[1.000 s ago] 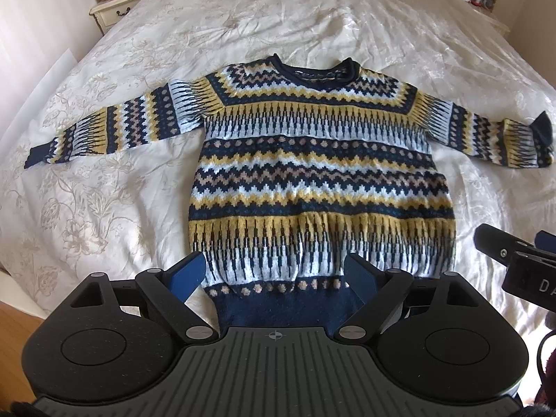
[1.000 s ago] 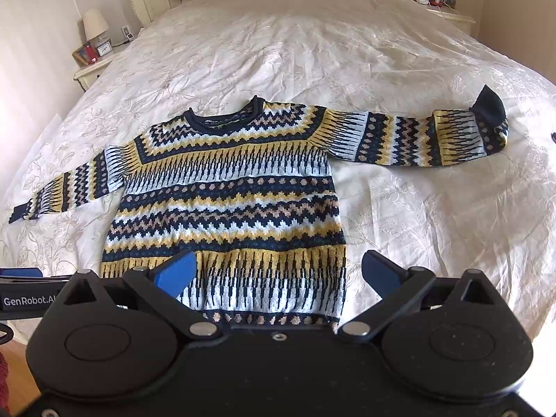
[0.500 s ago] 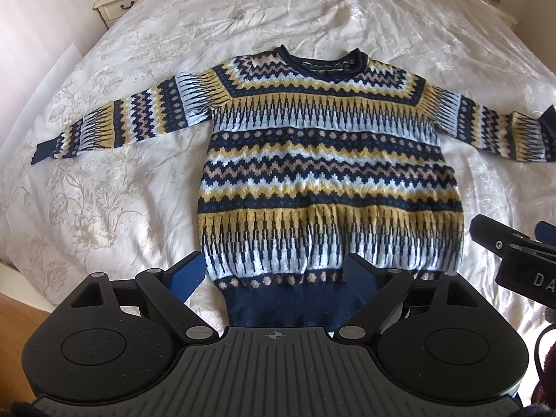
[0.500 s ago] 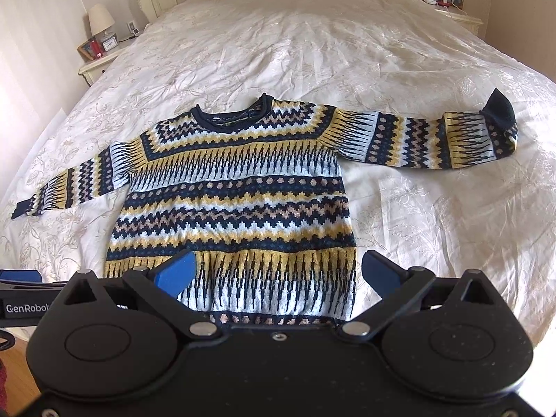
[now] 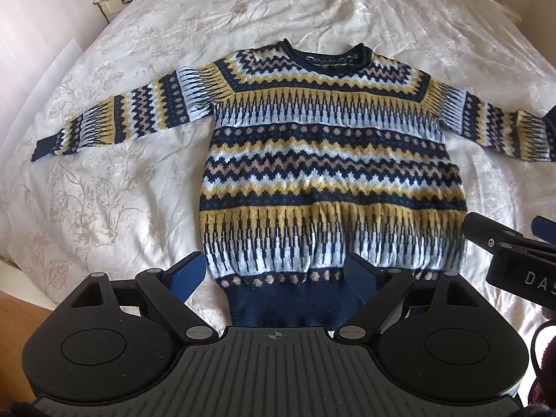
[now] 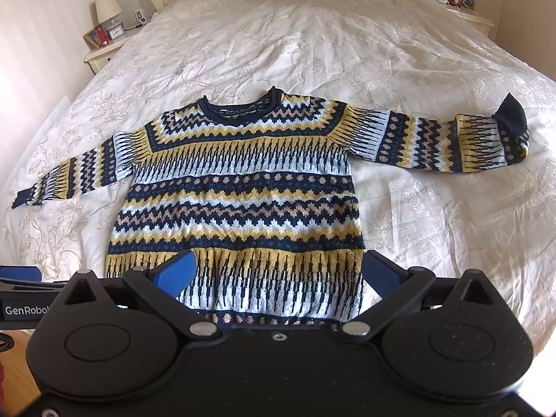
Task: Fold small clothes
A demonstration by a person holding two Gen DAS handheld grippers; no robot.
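A small patterned sweater (image 5: pixel 330 160) in navy, yellow and pale blue lies flat, front up, on the bed, sleeves spread to both sides. It also shows in the right wrist view (image 6: pixel 239 201). Its right cuff (image 6: pixel 510 118) is folded back. My left gripper (image 5: pixel 274 274) is open and empty, its fingers straddling the navy hem's left half. My right gripper (image 6: pixel 278 272) is open and empty above the hem's right part. The right gripper's body shows at the edge of the left wrist view (image 5: pixel 514 250).
The bed has a cream floral bedspread (image 6: pixel 312 41) and a tufted headboard. A nightstand (image 6: pixel 100 48) with a lamp, clock and photo stands at the left; another nightstand (image 6: pixel 465 3) at the right. Wooden floor (image 5: pixel 21 309) shows at the bed's near left edge.
Both grippers have moved forward and lower toward the sweater's hem, which now looks larger. The sweater has not moved. Both grippers stayed open.
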